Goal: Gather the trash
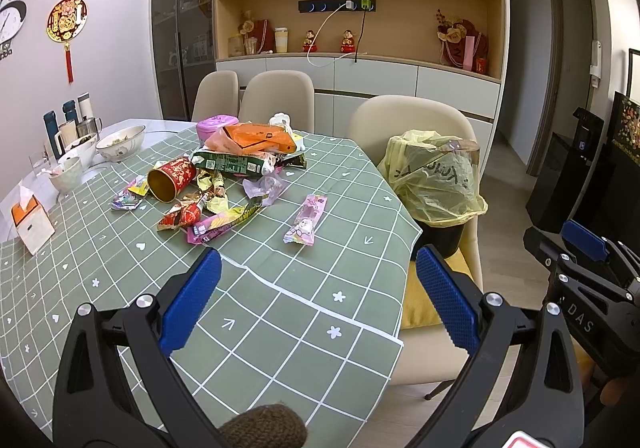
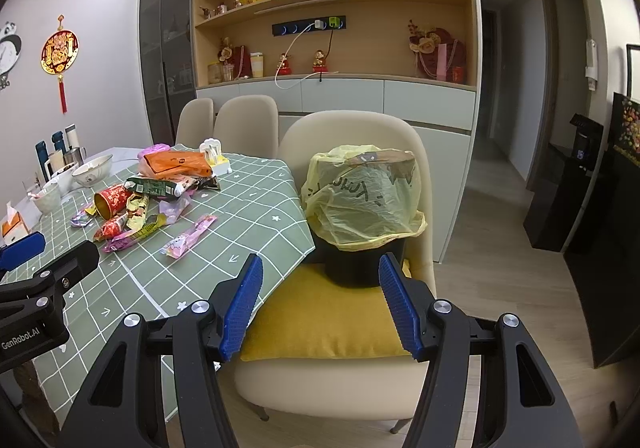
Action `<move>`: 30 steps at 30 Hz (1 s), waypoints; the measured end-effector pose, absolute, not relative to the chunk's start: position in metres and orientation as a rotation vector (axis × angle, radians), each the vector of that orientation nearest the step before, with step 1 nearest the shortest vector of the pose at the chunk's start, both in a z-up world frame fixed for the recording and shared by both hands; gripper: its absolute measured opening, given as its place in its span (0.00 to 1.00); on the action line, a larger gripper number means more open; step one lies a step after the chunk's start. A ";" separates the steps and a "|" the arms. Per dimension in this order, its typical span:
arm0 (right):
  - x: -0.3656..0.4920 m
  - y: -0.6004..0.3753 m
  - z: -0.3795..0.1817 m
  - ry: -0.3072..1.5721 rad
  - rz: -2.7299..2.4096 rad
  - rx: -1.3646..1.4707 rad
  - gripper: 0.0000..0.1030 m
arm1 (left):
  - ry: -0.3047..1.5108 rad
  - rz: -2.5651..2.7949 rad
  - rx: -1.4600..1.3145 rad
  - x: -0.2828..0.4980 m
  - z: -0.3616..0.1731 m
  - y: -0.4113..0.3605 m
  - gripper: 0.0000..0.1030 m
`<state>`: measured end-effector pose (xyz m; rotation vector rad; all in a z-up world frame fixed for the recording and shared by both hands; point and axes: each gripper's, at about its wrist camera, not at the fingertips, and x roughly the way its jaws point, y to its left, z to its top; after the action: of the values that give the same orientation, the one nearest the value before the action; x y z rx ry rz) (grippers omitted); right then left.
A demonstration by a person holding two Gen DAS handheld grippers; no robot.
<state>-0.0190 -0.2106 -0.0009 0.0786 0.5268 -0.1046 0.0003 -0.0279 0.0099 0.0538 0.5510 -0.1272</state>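
Note:
A heap of wrappers (image 1: pixel 224 183) lies on the green checked tablecloth (image 1: pixel 280 288), with a red paper cup (image 1: pixel 171 177) on its side and a pink wrapper (image 1: pixel 306 219) apart from the pile. A black bin lined with a yellow bag (image 1: pixel 434 183) (image 2: pixel 366 199) stands on a chair's yellow cushion (image 2: pixel 320 324) beside the table. My left gripper (image 1: pixel 318 260) hovers open over the table's near part, short of the wrappers. My right gripper (image 2: pixel 320 272) is open above the cushion, just in front of the bin. Both hold nothing.
Bowls (image 1: pixel 120 143), flasks and a tissue box (image 1: pixel 32 221) crowd the table's left end. Beige chairs (image 1: pixel 276 95) line the far side. A shelf cabinet (image 1: pixel 360 27) fills the back wall. Dark furniture (image 2: pixel 592 187) stands right, beside wooden floor.

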 end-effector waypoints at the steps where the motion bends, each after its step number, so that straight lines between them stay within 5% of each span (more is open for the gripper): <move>1: -0.019 -0.211 -0.001 0.527 -0.105 0.078 0.56 | 0.552 -0.127 0.053 0.000 0.010 -0.028 0.91; 18: 0.035 -0.204 -0.002 0.579 -0.084 0.040 0.56 | 0.604 -0.098 0.011 0.075 0.011 0.037 0.91; 30: 0.125 -0.154 -0.020 0.698 -0.001 -0.025 0.56 | 0.694 0.087 -0.007 0.212 -0.020 0.195 0.91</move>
<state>0.1253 -0.1544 -0.0199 -0.0252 0.6977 -0.0014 0.2120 0.1953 -0.0204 -0.0067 0.6939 0.0867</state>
